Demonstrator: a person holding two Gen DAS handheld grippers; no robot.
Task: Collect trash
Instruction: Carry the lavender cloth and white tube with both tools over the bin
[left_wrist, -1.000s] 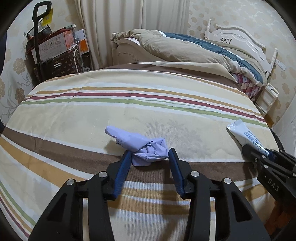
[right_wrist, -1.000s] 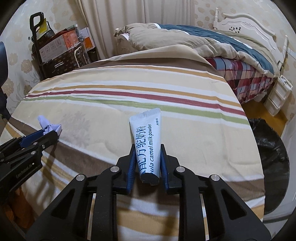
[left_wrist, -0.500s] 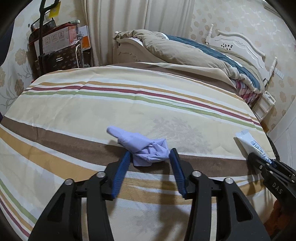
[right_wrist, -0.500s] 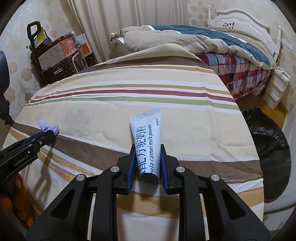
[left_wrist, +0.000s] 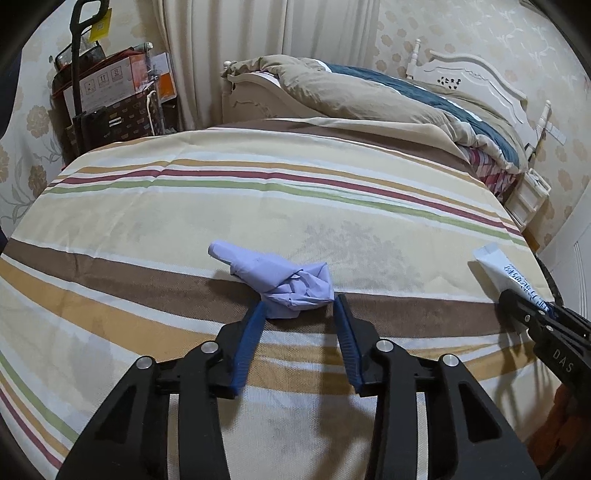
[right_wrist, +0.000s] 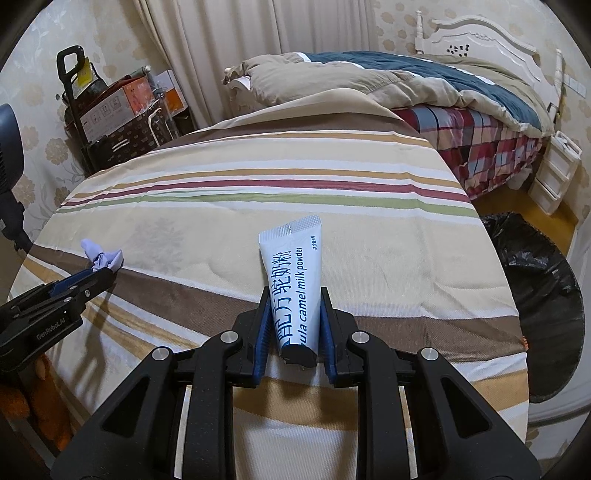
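A crumpled pale purple wrapper lies on the striped cloth. My left gripper is open, its blue pads at either side of the wrapper's near end, not squeezing it. The wrapper also shows at the left in the right wrist view, with the left gripper behind it. My right gripper is shut on a white milk powder sachet and holds it over the cloth. The sachet shows at the right in the left wrist view.
A bin lined with a black bag stands on the floor to the right of the striped surface. A bed with a rumpled duvet lies behind. Boxes and a trolley stand at the back left. White drawers are at the far right.
Both grippers have risen and drawn back a little. The right gripper has swung rightward with the sachet, bringing the bin more into view. The left pads stay around the wrapper.
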